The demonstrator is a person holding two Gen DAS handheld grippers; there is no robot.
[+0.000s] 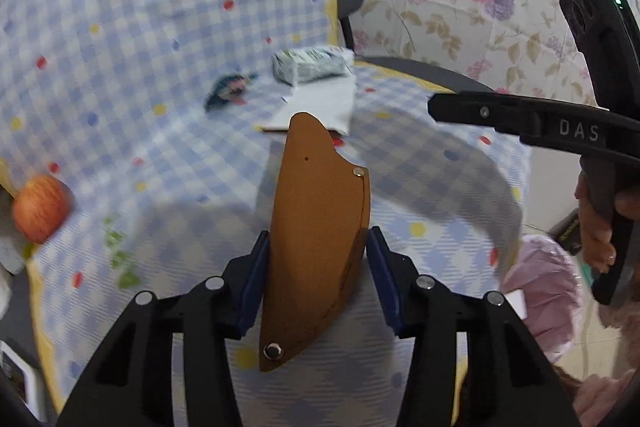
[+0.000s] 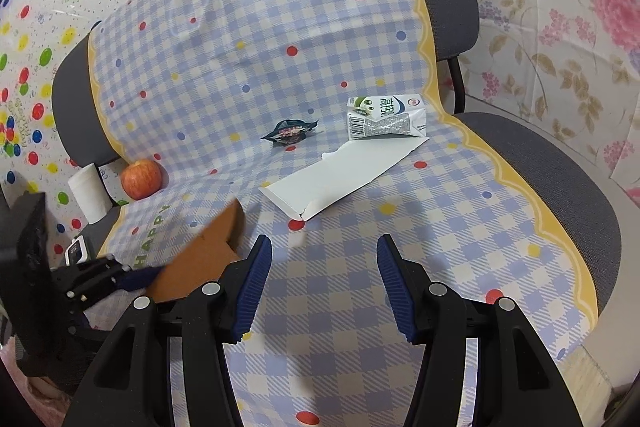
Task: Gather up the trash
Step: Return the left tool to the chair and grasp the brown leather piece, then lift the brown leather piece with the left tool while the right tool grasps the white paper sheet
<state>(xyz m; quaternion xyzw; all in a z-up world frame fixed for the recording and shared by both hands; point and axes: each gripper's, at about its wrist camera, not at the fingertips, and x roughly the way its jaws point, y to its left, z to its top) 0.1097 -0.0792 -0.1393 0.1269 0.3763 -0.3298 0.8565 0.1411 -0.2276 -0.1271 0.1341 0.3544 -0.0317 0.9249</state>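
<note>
The left hand-held gripper (image 1: 316, 279) clamped the brown leather sheath (image 1: 316, 235), its long axis pointing up-frame; the right hand-held gripper (image 2: 324, 283) stood wide, empty.

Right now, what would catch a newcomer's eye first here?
A brown leather piece stands between the left gripper jaws, low in its view. Beyond it on the checked cloth lie a white card, a milk carton and a dark wrapper. A red apple sits far left.
</note>
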